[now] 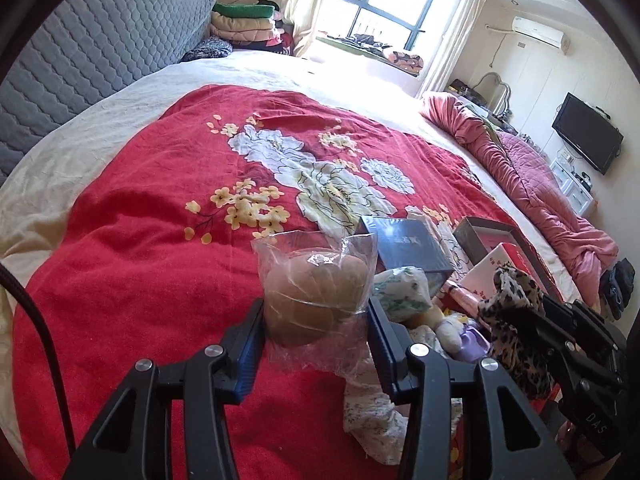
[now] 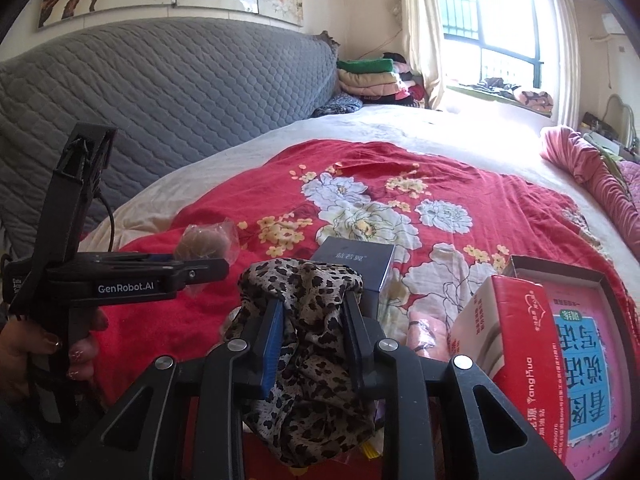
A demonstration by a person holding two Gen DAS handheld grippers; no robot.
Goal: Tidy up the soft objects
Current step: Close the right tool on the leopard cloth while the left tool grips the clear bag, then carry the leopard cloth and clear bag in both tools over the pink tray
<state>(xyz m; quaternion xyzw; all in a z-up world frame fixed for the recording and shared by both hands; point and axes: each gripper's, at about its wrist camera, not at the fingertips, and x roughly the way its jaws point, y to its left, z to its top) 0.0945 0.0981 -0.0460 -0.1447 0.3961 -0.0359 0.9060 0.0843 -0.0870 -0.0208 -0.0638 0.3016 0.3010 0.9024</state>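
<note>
My left gripper [image 1: 316, 312] is shut on a brown soft ball in a clear plastic bag [image 1: 316, 300], held above the red flowered bedspread [image 1: 160, 240]. My right gripper [image 2: 314, 304] is shut on a leopard-print cloth [image 2: 308, 320] that bunches over the pads and hangs below them. From the right wrist view, the left gripper [image 2: 200, 268] shows at the left with the bagged ball [image 2: 204, 244], a hand on its handle. The left wrist view catches the leopard-print cloth [image 1: 516, 312] at the right. Under the grippers lie a plush toy [image 1: 444, 324] and a floral cloth [image 1: 372, 416].
A dark blue box [image 2: 356, 268], a red-and-white carton [image 2: 512, 336] and an open box with a pink book [image 2: 580, 320] lie on the bedspread. A pink quilt [image 1: 540, 192] is heaped on the right side. A grey headboard [image 2: 160, 92] and folded blankets [image 2: 368, 76] stand behind.
</note>
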